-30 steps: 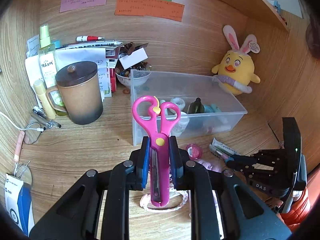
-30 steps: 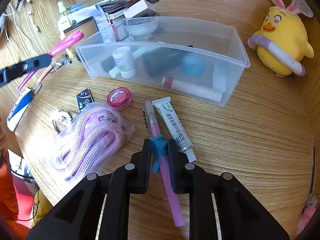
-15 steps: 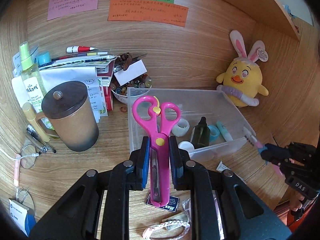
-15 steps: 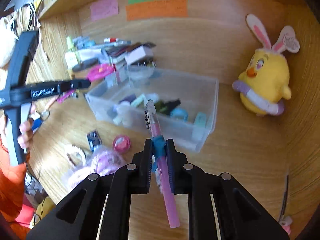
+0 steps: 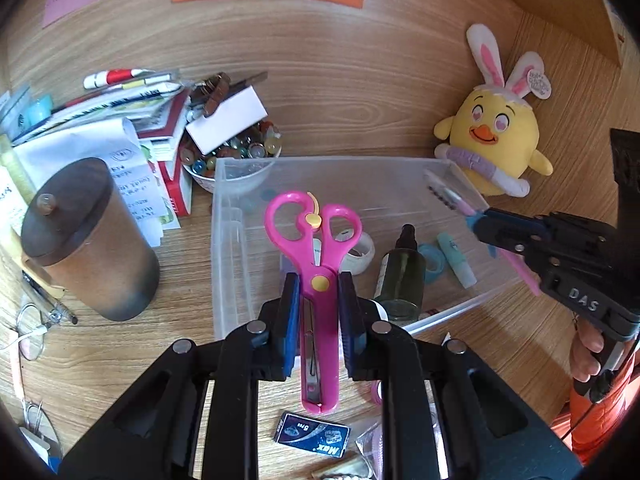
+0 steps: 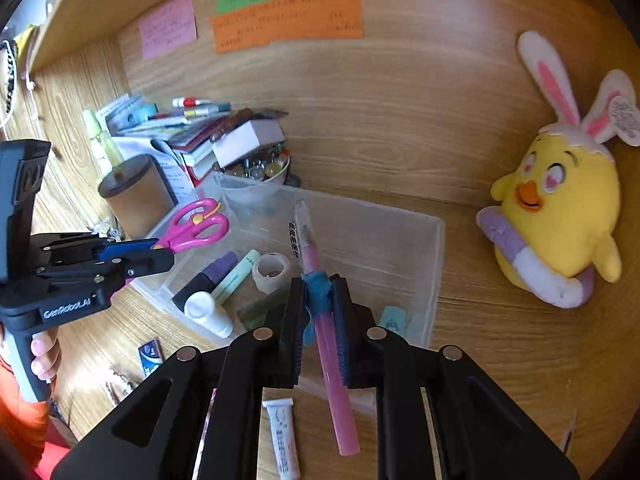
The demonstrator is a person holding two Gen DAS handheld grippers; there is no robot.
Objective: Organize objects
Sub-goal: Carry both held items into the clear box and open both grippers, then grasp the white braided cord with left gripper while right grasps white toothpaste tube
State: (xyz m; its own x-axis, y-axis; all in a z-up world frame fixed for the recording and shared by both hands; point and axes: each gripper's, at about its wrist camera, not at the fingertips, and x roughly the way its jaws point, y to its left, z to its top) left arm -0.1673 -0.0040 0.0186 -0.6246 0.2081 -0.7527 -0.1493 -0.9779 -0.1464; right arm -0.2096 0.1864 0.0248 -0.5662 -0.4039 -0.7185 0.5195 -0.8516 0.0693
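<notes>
My left gripper (image 5: 319,292) is shut on pink scissors (image 5: 316,248), handles forward, held above the near left part of a clear plastic bin (image 5: 236,248). My right gripper (image 6: 318,300) is shut on a pink pen (image 6: 320,280) with a clear cap, held over the bin's (image 6: 434,276) near right side. The bin holds a dark bottle (image 5: 402,276), a tape roll (image 6: 274,272), a white bottle (image 6: 210,314) and small tubes. The right gripper and pen also show in the left wrist view (image 5: 476,218); the left gripper and scissors show in the right wrist view (image 6: 160,246).
A brown lidded mug (image 5: 88,240) stands left of the bin, with papers and a bead bowl (image 5: 232,152) behind. A yellow chick plush (image 5: 492,140) sits at the back right. A small blue box (image 5: 312,436) and a white tube (image 6: 282,436) lie on the desk in front.
Both grippers moved forward and nearer the bin. The scissors now hang over its left part and the pen over its right side.
</notes>
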